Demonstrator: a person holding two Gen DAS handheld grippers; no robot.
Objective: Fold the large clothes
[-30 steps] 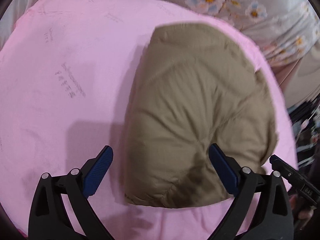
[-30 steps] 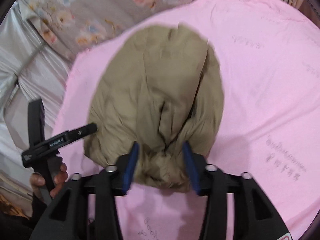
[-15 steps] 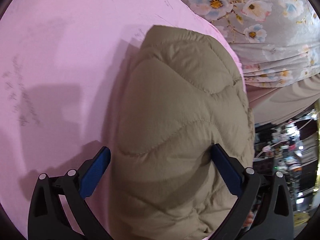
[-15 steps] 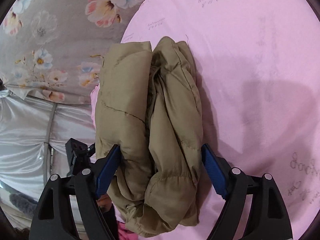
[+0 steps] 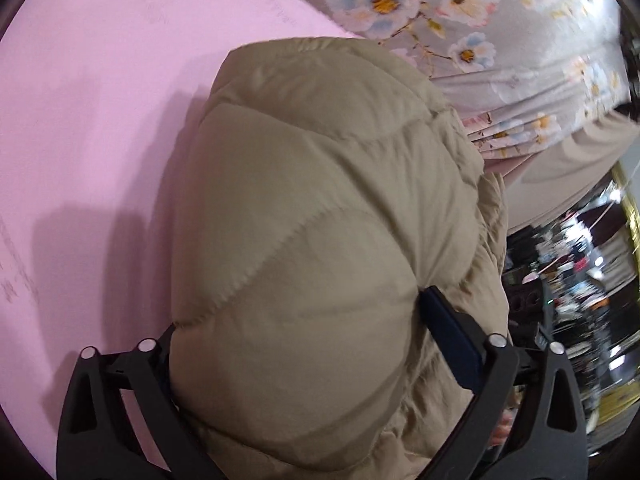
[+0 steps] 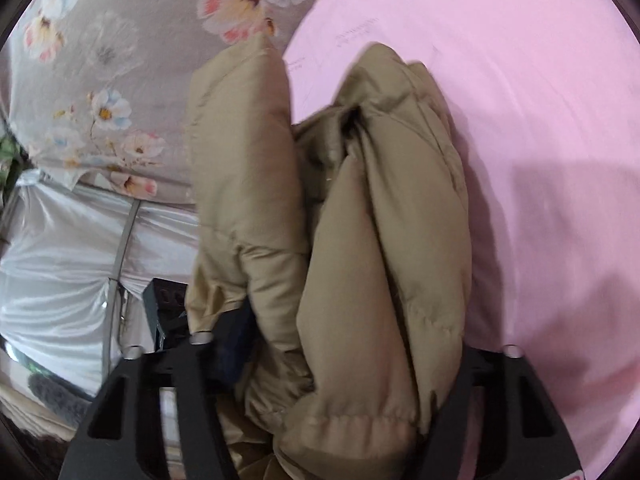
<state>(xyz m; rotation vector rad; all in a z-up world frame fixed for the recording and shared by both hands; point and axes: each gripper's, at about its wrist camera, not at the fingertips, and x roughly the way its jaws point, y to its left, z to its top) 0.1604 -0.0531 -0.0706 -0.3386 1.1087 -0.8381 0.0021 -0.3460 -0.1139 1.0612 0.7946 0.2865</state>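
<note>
A folded tan quilted puffer jacket (image 5: 312, 208) fills both wrist views, held on edge above the pink sheet (image 5: 100, 100). My left gripper (image 5: 296, 344) has its jaws wide around the bundle's lower end; its left pad is hidden behind the padding, the right blue pad (image 5: 448, 340) presses the side. In the right wrist view the jacket (image 6: 360, 220) shows its folded layers. My right gripper (image 6: 344, 360) clamps that bundle from the opposite side, both pads mostly buried in fabric.
The pink sheet (image 6: 540, 120) covers the bed. A grey floral bedspread (image 5: 460, 12) lies beyond its edge and also shows in the right wrist view (image 6: 120, 60). Silvery satin fabric (image 6: 60, 260) hangs at the left. Cluttered room (image 5: 580, 280) at the right.
Both grippers have closed in on the jacket bundle and raised it off the sheet, tipping it on edge. It now sits deeper between the jaws and covers the pads.
</note>
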